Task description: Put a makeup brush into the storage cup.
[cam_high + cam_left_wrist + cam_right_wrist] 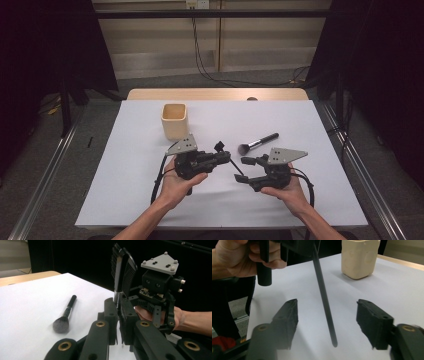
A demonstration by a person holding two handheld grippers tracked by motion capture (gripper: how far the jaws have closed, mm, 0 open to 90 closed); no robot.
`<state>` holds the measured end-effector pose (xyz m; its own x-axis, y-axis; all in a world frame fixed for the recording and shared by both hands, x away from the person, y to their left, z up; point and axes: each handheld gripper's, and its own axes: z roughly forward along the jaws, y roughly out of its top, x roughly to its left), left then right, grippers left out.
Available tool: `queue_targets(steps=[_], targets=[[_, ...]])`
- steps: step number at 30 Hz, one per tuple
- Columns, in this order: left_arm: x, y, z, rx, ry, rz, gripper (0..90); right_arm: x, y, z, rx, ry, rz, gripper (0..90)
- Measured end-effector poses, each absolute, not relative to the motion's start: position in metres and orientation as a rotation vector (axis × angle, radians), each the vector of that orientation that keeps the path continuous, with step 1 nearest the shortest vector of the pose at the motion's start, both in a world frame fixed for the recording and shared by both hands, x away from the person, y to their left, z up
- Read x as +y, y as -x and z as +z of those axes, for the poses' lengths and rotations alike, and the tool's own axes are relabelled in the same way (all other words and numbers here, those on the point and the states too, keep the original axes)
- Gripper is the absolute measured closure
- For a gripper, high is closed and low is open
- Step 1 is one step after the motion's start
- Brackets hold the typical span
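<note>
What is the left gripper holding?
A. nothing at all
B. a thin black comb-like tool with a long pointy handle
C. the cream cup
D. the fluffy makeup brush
B: the left gripper is shut on a thin black comb-like tool whose toothed head sticks up above the jaws, while the makeup brush lies on the white table and the cream cup stands apart.

Left gripper clamped on black comb; makeup brush on white table, right gripper beyond
</note>
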<state>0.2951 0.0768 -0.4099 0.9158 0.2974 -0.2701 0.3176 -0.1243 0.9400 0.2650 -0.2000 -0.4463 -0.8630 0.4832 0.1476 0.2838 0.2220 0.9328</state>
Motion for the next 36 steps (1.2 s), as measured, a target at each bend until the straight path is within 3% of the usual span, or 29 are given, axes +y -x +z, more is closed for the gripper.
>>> queue_targets(steps=[10,36], targets=[[0.081,-0.297,-0.408,0.482,-1.742,-0.011,85.8,-0.203,-0.265,-0.443,2.230,-0.841,1.681,1.2],[0.127,-0.307,-0.389,0.548,-1.816,0.051,85.8,-0.215,-0.258,-0.442,2.010,-0.908,1.597,0.4]])
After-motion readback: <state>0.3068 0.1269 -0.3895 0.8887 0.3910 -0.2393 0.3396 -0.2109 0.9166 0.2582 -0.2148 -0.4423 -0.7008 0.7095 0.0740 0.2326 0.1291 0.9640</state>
